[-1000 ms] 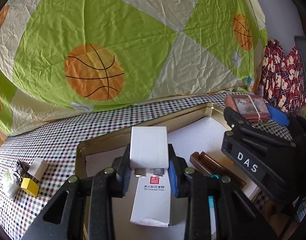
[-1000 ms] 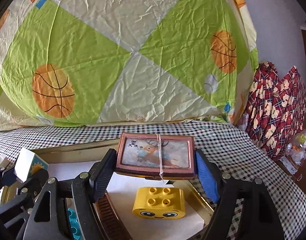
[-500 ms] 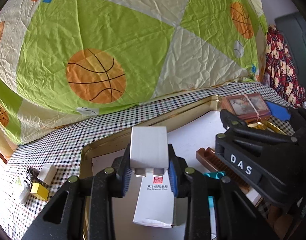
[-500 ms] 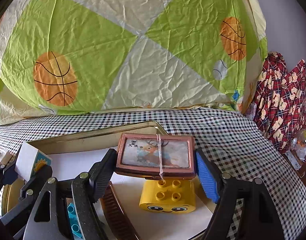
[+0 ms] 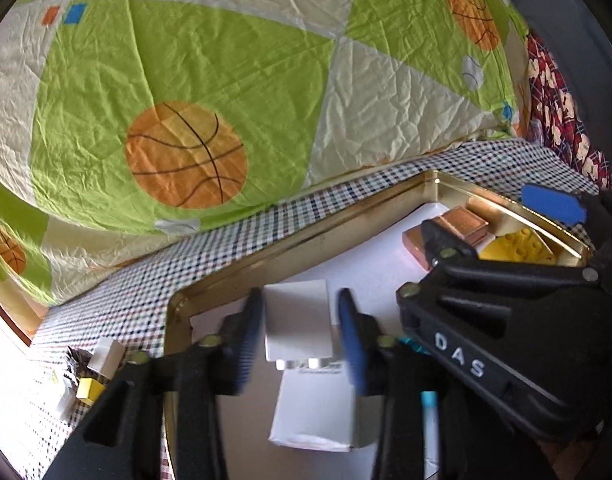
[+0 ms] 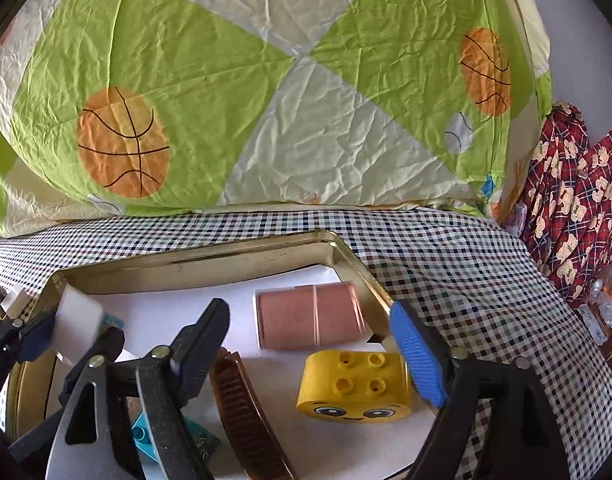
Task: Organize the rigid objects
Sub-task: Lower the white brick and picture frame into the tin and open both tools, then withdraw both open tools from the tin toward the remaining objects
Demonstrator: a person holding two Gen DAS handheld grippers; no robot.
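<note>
While both claws' jaws are opening, white block [image 5: 297, 322] and pink tin [image 6: 309, 316] sit unclamped inside the tray's rim [image 6: 194, 258].

Daylight fills both views, bright and warm, strongest from the left, where the checked table cloth [image 5: 10, 392] burns out to white. The gold tray rim [image 6: 194, 264] glints. Fisheye bending curves every edge into dark corners. Motion blur smears the white box [image 5: 298, 320] and the pink case [image 6: 309, 316]; the near tool parts are soft.
</note>
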